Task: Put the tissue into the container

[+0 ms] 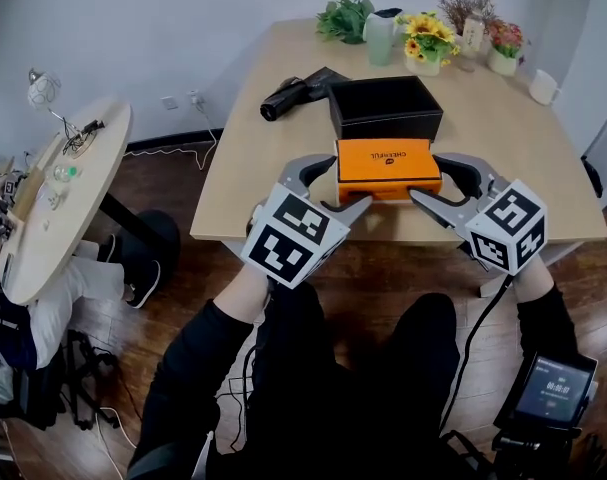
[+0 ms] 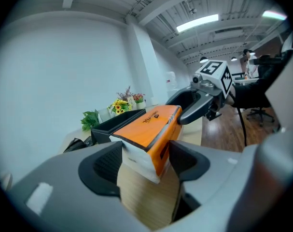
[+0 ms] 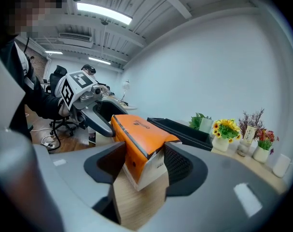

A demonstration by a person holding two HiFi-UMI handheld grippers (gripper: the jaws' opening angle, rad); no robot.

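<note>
An orange tissue box (image 1: 388, 165) lies on the wooden table (image 1: 273, 178) near its front edge. Just behind it stands the open black container (image 1: 384, 108). My left gripper (image 1: 339, 188) clasps the box's left end, and my right gripper (image 1: 430, 180) clasps its right end. In the left gripper view the box (image 2: 148, 129) sits corner-first between the pads of the left gripper (image 2: 146, 161), touching both. The right gripper view shows the box (image 3: 136, 137) likewise wedged between the pads of the right gripper (image 3: 141, 163). Each view also shows the container (image 2: 115, 122) (image 3: 180, 128) beyond.
A black handheld device (image 1: 298, 93) lies left of the container. Potted flowers (image 1: 429, 43), a green plant (image 1: 345, 18) and a pale jug (image 1: 381, 38) line the table's far edge. A round side table (image 1: 53, 198) stands at the left. My knees are below the front edge.
</note>
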